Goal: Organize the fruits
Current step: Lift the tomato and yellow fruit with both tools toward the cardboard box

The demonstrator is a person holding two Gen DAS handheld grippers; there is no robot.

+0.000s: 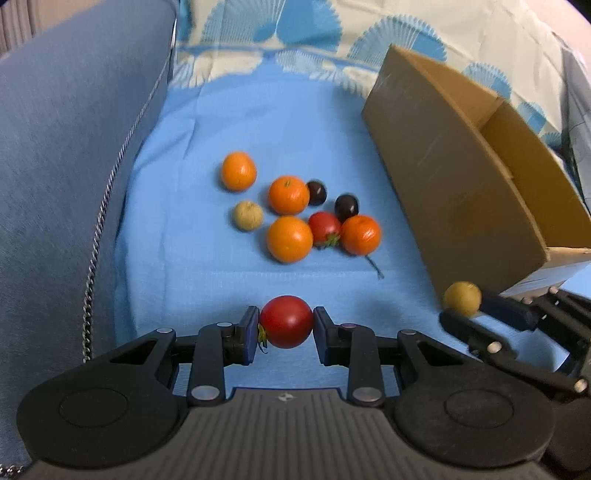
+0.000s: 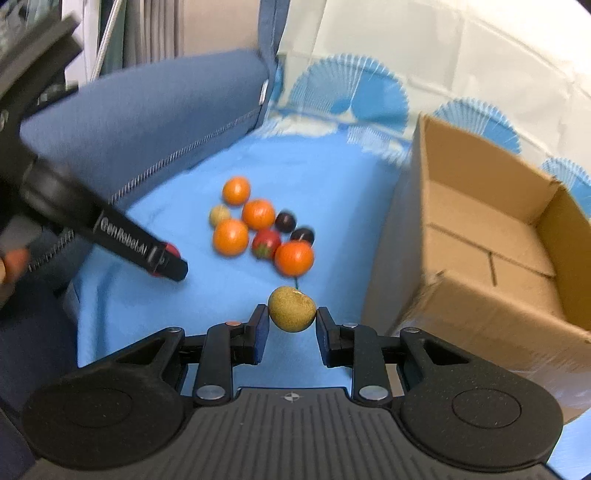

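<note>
My left gripper (image 1: pixel 286 326) is shut on a red tomato (image 1: pixel 286 321) and holds it above the blue cloth (image 1: pixel 221 277). My right gripper (image 2: pixel 291 323) is shut on a tan round fruit (image 2: pixel 291 309); it also shows at the right of the left wrist view (image 1: pixel 462 298). A cluster of fruit lies on the cloth ahead: several oranges (image 1: pixel 289 239), a red tomato (image 1: pixel 324 228), two dark plums (image 1: pixel 346 206) and another tan fruit (image 1: pixel 248 215). The open cardboard box (image 2: pixel 480 236) stands to the right of the cluster.
A blue sofa arm with a silver chain trim (image 1: pixel 66 166) rises on the left. A cushion with a blue fan pattern (image 1: pixel 295 33) lies behind the cloth. The left gripper crosses the left side of the right wrist view (image 2: pixel 110 229).
</note>
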